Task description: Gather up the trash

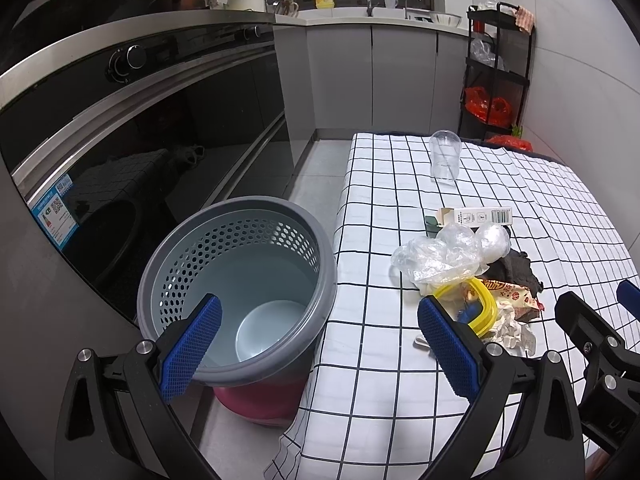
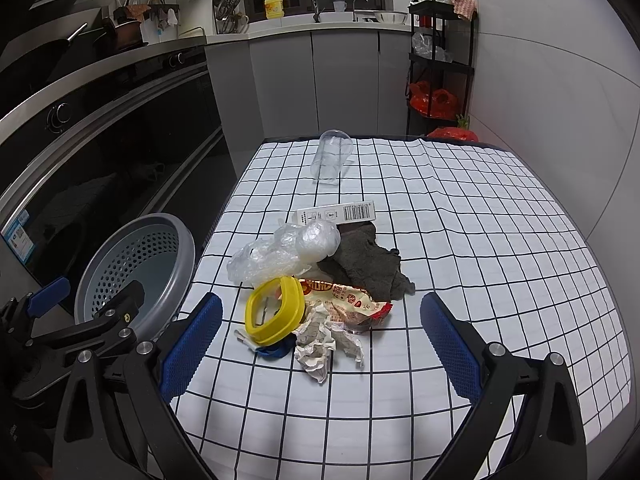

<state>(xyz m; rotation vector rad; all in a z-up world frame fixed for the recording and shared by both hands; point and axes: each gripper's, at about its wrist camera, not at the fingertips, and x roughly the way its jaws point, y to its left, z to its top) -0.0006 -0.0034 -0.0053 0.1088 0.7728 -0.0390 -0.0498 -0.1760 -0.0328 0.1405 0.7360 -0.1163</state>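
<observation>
Grey basket (image 1: 240, 280) beside checked tablecloth (image 2: 460, 240) edge, trash pile (image 2: 316, 288) mid-cloth.

No text reads clearly: carton (image 2: 336, 213) bears a barcode and tiny print, wrapper (image 2: 344, 300) red-and-white lettering too distorted to read, oven sticker (image 1: 54, 216) a QR code and illegible print.

A white cloth with a dark grid (image 2: 440, 240) covers the bench, bearing a yellow ring (image 2: 275, 309), a dark grey rag (image 2: 368, 264), a red-and-orange wrapper (image 2: 348, 300) and clear plastic film (image 2: 276, 254), beside a grey perforated bin (image 1: 240, 280); the tongs' pads (image 2: 192, 350) are blue.
</observation>
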